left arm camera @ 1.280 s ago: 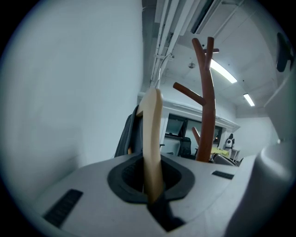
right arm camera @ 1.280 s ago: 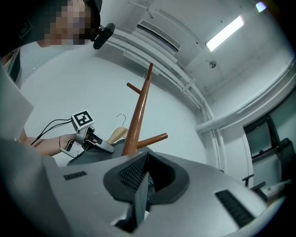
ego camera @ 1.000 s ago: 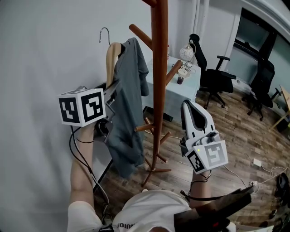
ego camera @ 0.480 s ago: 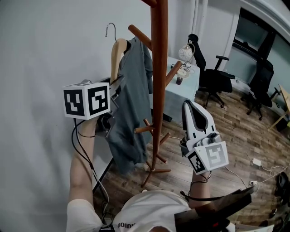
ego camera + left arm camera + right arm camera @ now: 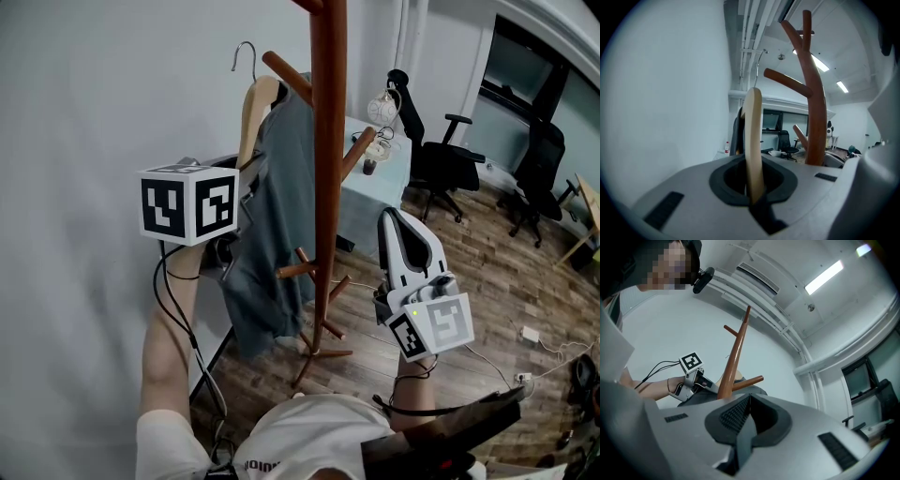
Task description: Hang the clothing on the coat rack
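White wall behind. My left gripper (image 5: 753, 199) pinches the wooden hanger (image 5: 753, 140) upright, shirt (image 5: 272, 234) draped; its hook (image 5: 246, 52) sits just left of the coat rack (image 5: 328, 159)'s upper peg (image 5: 286, 77). My right gripper (image 5: 392, 217) is closed, empty, on the rack's right.

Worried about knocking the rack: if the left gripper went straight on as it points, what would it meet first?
Likely the coat rack's angled peg, just right of the hanger that the left gripper clamps; depth is unclear, so it may slip past it.
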`<action>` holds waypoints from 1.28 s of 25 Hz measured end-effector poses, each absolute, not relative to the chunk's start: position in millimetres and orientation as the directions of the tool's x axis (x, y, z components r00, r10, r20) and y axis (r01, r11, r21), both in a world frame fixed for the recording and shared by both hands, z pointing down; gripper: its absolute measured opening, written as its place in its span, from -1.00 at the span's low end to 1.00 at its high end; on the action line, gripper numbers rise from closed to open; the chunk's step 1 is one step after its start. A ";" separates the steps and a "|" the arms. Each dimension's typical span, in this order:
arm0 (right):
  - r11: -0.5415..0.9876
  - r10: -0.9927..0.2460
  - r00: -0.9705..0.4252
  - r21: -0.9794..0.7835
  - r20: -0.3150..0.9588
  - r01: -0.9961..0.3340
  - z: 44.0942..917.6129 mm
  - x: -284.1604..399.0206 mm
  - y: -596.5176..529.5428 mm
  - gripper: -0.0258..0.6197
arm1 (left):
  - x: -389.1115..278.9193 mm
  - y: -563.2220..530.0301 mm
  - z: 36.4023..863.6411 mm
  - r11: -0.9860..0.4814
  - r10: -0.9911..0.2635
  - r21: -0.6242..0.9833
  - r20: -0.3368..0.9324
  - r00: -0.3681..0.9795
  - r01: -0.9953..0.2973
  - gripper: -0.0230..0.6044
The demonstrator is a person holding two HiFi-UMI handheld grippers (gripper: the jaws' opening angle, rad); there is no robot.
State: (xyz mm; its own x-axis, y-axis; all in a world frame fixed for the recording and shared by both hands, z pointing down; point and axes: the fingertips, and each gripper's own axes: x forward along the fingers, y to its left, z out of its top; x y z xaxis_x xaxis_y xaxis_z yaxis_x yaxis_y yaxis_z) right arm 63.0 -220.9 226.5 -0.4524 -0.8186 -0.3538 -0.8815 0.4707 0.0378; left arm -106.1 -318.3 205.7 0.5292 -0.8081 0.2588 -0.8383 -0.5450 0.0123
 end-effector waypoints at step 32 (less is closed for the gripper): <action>0.430 -0.843 -0.410 0.023 -0.349 -0.903 233.3 78.5 -221.4 -0.85 | -96.0 -324.2 221.3 -0.573 -0.790 -0.062 0.307 0.531 -0.817 -0.83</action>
State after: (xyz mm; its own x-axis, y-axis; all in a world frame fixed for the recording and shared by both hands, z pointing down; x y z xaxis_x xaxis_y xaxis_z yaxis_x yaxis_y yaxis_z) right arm 78.5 -221.4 233.3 -0.4099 -0.8426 -0.3492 -0.9027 0.4296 0.0229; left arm -96.0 -324.2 221.3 0.5312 -0.7898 0.3067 -0.8169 -0.5734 -0.0616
